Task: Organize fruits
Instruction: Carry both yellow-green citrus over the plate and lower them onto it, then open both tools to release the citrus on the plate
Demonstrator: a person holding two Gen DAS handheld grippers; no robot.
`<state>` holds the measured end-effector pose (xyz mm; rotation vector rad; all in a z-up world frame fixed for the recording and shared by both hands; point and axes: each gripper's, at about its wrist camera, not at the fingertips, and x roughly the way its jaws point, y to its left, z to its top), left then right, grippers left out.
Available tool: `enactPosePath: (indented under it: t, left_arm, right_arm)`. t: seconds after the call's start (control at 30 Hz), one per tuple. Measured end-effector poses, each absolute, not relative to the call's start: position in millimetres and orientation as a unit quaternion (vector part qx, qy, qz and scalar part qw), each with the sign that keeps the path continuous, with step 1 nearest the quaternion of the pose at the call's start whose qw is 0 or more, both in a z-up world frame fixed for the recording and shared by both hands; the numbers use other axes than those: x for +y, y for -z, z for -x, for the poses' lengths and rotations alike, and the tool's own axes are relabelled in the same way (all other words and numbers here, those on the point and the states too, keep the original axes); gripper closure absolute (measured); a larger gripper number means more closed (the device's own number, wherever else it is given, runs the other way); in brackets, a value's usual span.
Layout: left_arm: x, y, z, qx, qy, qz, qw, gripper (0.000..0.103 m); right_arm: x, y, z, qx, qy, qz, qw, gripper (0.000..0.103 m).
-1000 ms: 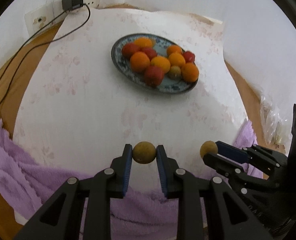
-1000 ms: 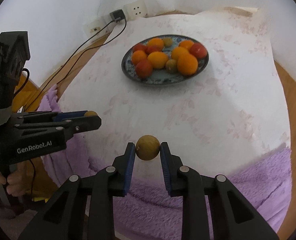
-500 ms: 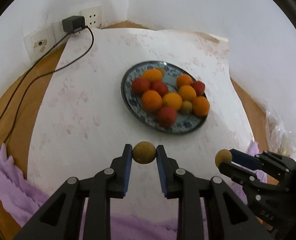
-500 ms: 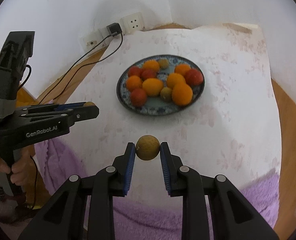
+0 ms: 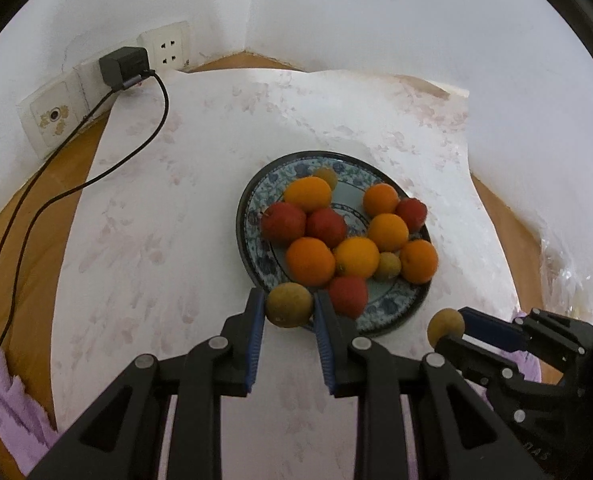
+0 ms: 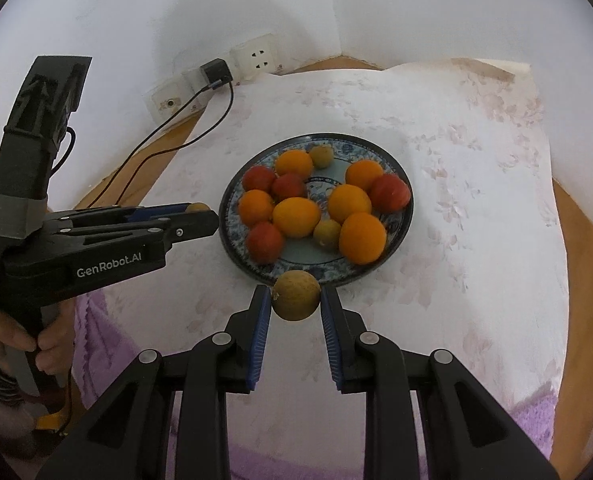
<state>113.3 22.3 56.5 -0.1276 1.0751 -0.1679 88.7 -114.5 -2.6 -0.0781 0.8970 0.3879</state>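
Pinching brown fruit each, left gripper [image 5: 289, 305], right gripper [image 6: 295, 296] now nearer plate [image 5: 400, 312]

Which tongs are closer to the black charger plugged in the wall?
Left. The left tongs sit on the black charger's side of the plate; the right tongs are across it.

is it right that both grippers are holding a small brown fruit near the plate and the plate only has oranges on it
Not quite. Each gripper, left gripper and right gripper, does hold a small brown fruit near the plate. But the plate also carries red fruits and small brown ones among the oranges, as the right wrist view shows.
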Motion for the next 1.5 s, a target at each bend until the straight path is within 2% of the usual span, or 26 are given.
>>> enactPosePath:
  t: [0.37,1.03,1.17,1.4,1.5]
  left_arm:
    - [23,-40,-131,0.512,0.093,0.071,0.851,0.078]
    - [23,-40,-131,0.501,0.096,0.068,0.858,0.077]
    - [22,-44,-129,0.503,0.092,0.063,0.857,0.070]
    - [21,-61,-118,0.497,0.087,0.067,0.861,0.057]
    - [18,-65,-113,0.501,0.088,0.062,0.859,0.056]
  right_arm:
    - [-111,17,-119,0.446,-0.189,0.042,0.874,0.076]
    - [-112,25,-125,0.450,-0.190,0.039,0.872,0.076]
    - [-113,21,-123,0.440,-0.189,0.037,0.877,0.069]
    - [-118,10,-115,0.426,-0.187,0.032,0.885,0.067]
    - [-120,7,-110,0.425,-0.187,0.030,0.885,0.065]
